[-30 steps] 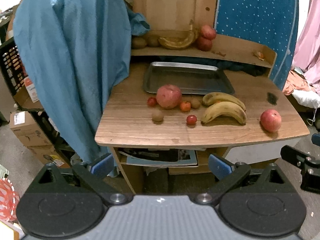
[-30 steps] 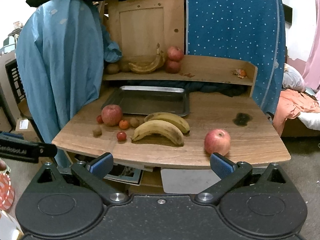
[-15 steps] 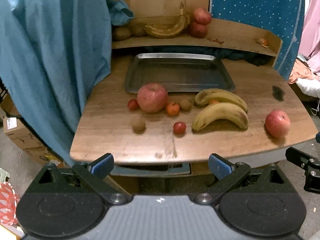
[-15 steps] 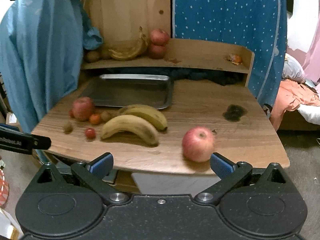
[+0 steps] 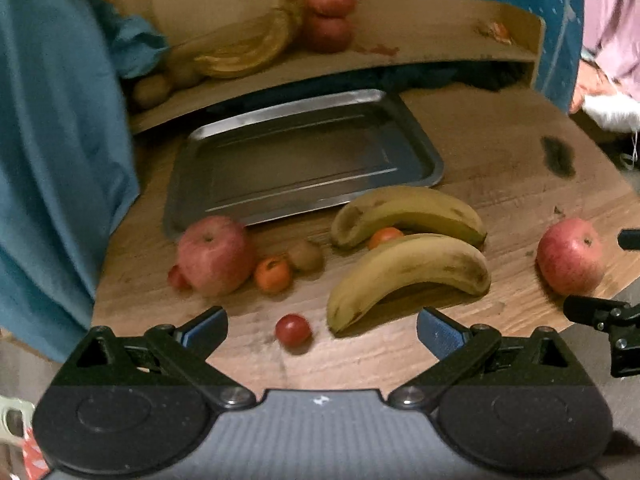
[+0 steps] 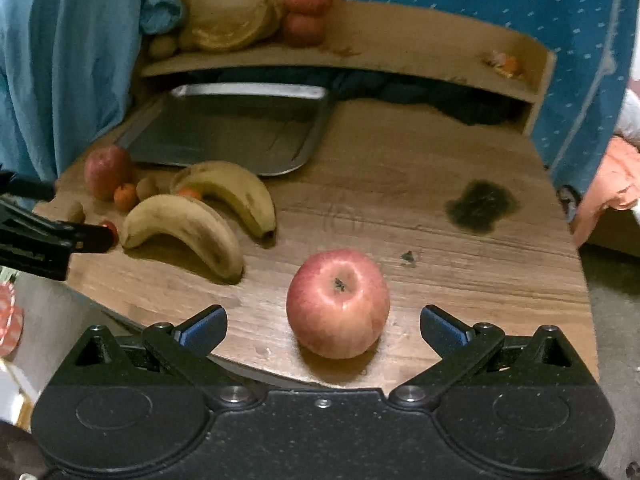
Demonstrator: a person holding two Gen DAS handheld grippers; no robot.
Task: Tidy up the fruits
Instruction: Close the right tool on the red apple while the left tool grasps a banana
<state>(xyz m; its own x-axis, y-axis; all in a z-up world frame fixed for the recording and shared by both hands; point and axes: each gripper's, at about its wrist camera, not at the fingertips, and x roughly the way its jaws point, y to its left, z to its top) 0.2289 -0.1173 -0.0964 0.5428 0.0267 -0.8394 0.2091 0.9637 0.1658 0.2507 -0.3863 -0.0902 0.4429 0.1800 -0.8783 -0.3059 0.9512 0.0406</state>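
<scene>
Now both tongs reach in, spread wide and empty, for a first pick.

Right tongs (image 6: pixel 322 326) frame the lone apple (image 6: pixel 338 303), which sits between their tips near the worktop (image 6: pixel 400 200) edge; closing comes next. Left tongs (image 5: pixel 322 326) have the cherry tomato (image 5: pixel 293 330) just ahead, the empty tray (image 5: pixel 424 152) farther beyond.

— What lies at the table's front?
— A red apple (image 6: pixel 338 303), upright, stem up, alone near the edge. Left of it two yellow bananas (image 5: pixel 408 268) lie curved, side by side.
— And farther left?
— A second apple (image 5: pixel 214 254) just before the empty metal tray (image 5: pixel 304 160), with a small orange fruit (image 5: pixel 273 274), a kiwi (image 5: pixel 306 255) and a cherry tomato (image 5: pixel 293 330) close by.
</scene>
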